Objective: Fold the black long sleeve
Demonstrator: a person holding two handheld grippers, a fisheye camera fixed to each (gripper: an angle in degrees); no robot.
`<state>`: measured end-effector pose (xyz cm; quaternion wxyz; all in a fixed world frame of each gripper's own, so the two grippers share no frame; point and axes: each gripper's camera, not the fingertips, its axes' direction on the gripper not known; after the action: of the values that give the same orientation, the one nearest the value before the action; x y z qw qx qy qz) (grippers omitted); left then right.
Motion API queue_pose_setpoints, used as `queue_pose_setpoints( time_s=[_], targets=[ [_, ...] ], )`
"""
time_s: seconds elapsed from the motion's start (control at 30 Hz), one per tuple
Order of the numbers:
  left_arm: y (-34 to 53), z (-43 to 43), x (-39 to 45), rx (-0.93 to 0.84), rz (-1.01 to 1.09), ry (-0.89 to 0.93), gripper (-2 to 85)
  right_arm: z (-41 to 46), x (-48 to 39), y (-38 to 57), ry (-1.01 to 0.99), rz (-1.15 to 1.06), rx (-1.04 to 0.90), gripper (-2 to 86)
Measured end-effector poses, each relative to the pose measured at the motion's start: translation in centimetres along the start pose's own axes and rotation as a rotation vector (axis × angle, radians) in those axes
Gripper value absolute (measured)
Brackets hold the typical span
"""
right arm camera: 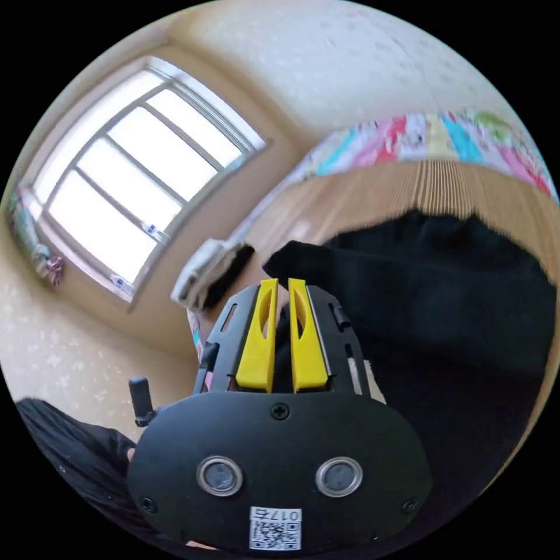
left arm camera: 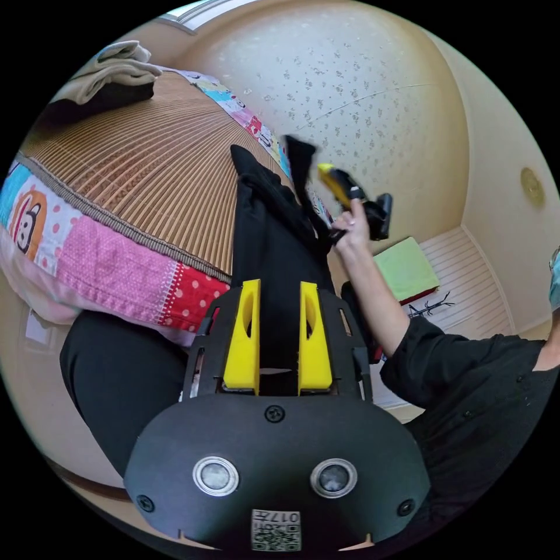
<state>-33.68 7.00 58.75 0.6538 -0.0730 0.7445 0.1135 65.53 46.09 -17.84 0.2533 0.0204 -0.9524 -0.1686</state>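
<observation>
The black long sleeve [left arm camera: 274, 233] hangs off the bed edge and is stretched between both grippers. My left gripper [left arm camera: 280, 286] has its yellow jaws partly closed, with a bunch of the black cloth filling the gap. Further up, a hand holds my right gripper [left arm camera: 328, 174], and a tip of the garment sticks out past it. In the right gripper view, my right gripper [right arm camera: 283, 283] has its jaws nearly together on a black fold, and the rest of the black long sleeve [right arm camera: 443, 280] spreads over the mat beyond.
The bed carries a woven bamboo mat [left arm camera: 146, 169] over a colourful patchwork quilt [left arm camera: 116, 262]. Folded clothes [left arm camera: 111, 73] are stacked at its far corner. A green cushion [left arm camera: 405, 268] lies on the floor by the wall. The person's black-sleeved arm [left arm camera: 466, 373] crosses at right. A window [right arm camera: 134, 169] is nearby.
</observation>
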Motion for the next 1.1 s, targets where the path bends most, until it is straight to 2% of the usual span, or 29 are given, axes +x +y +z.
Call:
queue_pose_setpoints(
  time_s=[0.07,0.13,0.23,0.37,0.47,0.57,0.7,0.83,0.87,1.0,1.1],
  targets=[
    [-1.1,-0.6,0.9,0.002,0.012,-0.014,10.5,5.9,2.0,4.9,-0.032,0.078,-0.133,2.2],
    [-2.6,-1.5,2.2,-0.009,0.043,-0.054,10.6,4.5,1.9,9.2,-0.065,0.018,-0.117,2.2],
    [-4.2,-2.4,2.9,-0.053,0.072,-0.129,11.0,-2.0,2.4,16.1,0.122,0.016,-0.131,3.5],
    [-6.5,-3.4,3.8,-0.168,0.166,-0.135,11.3,-13.9,5.9,26.2,0.356,0.154,-0.193,7.1],
    [-9.3,-3.8,4.5,-0.346,0.203,-0.103,12.8,-20.9,8.7,32.5,0.407,0.299,-0.265,8.8],
    [-11.9,-4.6,5.8,-0.462,0.224,-0.129,14.5,-24.5,11.2,37.5,0.363,0.411,-0.33,11.2],
    [-15.6,-2.4,7.8,-0.671,0.265,-0.145,16.4,-25.3,14.1,41.7,0.321,0.548,-0.366,18.0],
    [-17.8,2.4,9.0,-0.966,0.325,-0.328,17.6,-24.3,15.6,43.4,0.236,0.559,-0.394,17.7],
    [-17.9,2.9,9.1,-0.988,0.341,-0.337,17.4,-24.0,15.8,43.4,0.24,0.544,-0.409,17.1],
    [-19.6,4.8,7.6,-1.054,0.351,-0.363,11.1,-23.9,17.2,43.0,0.271,0.507,-0.465,15.0],
    [-19.5,5.6,5.3,-1.156,0.346,-0.317,5.5,-25.0,19.5,42.9,0.194,0.506,-0.466,11.6]
  ],
)
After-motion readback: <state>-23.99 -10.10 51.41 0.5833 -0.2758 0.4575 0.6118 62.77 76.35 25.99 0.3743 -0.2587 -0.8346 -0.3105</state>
